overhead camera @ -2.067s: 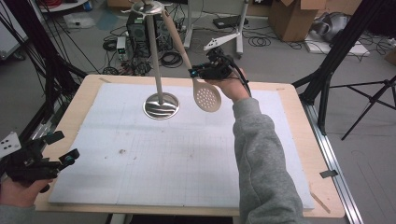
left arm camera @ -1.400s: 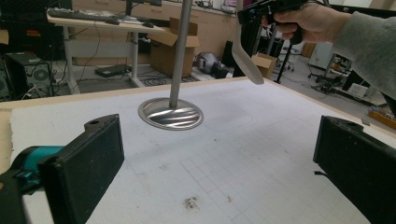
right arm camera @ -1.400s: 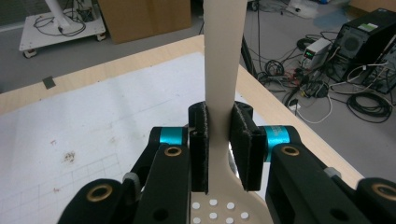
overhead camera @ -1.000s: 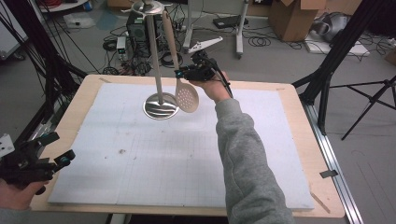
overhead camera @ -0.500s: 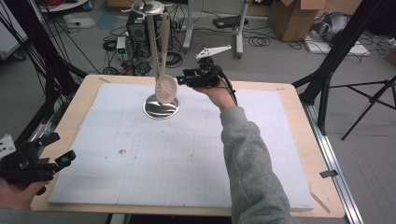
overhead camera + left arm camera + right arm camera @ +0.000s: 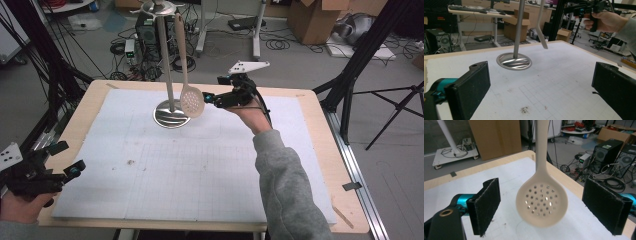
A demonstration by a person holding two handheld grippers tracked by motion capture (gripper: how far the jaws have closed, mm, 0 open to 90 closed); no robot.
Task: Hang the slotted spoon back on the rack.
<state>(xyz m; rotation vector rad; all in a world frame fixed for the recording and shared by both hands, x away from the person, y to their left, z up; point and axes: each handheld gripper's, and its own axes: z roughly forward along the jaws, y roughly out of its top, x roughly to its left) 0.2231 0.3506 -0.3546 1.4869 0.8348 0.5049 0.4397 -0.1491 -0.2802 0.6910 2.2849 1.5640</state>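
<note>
Slotted spoon hanging free off the stand, so hanging looks done. Right gripper jaws just opened wide, nothing pinched. Left gripper jaws open, idle over the worktop.

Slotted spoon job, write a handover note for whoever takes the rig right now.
Right gripper: open, jaws just opened, beside the slotted spoon, not gripping it.
Left gripper: open, holding nothing, at the near left corner of the table.
Spoon hangs by its handle from the top of the metal stand, bowl just above the base.
Done: spoon hung and let go.
Left: draw the right gripper clear, probably without knocking the spoon.
</note>
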